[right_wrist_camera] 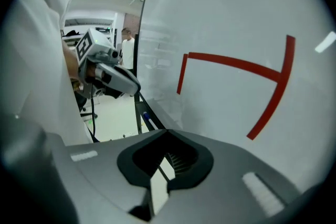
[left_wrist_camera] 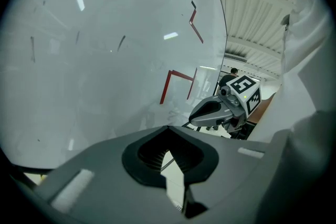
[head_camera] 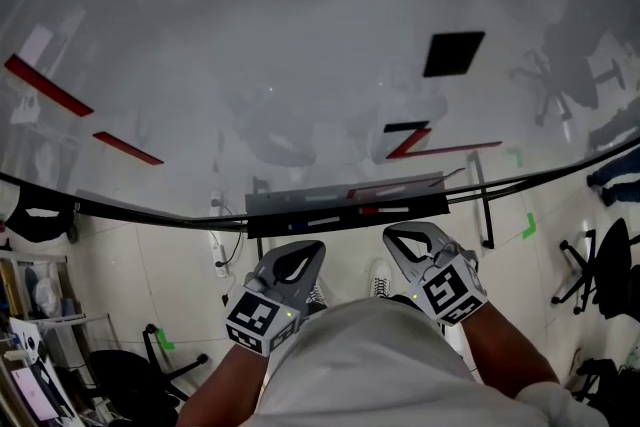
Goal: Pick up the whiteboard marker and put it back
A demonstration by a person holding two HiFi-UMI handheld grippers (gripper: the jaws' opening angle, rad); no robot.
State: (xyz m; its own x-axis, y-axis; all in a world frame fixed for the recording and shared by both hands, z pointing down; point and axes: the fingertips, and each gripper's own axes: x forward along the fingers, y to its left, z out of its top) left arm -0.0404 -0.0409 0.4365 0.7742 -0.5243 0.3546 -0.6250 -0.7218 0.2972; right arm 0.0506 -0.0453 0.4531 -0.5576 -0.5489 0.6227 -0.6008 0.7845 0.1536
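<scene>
A person stands facing a large whiteboard (head_camera: pixel 250 45), seen from a camera on their head looking down. The board has several red lines drawn on it and a black square (head_camera: pixel 453 53) stuck on at the upper right.

A narrow grey tray (head_camera: pixel 300 203) runs along the bottom edge of the board. A red-tipped marker (head_camera: pixel 385 210) lies flat in the tray, and a blue-tipped marker (head_camera: pixel 322 213) lies to its left in the same tray. No jaws touch either one.

The left gripper (head_camera: pixel 303 248) and the right gripper (head_camera: pixel 402 235) are held side by side, just below the tray and pointing toward it. Each is near the tray but apart from it.

In the left gripper view, its jaws are closed tip to tip with nothing between them. In the right gripper view, that gripper's jaws are likewise closed and empty. The right gripper view also shows the tray running along the foot of the board.

Below the board is a pale floor with black office chairs (head_camera: pixel 600 275) at the right.
</scene>
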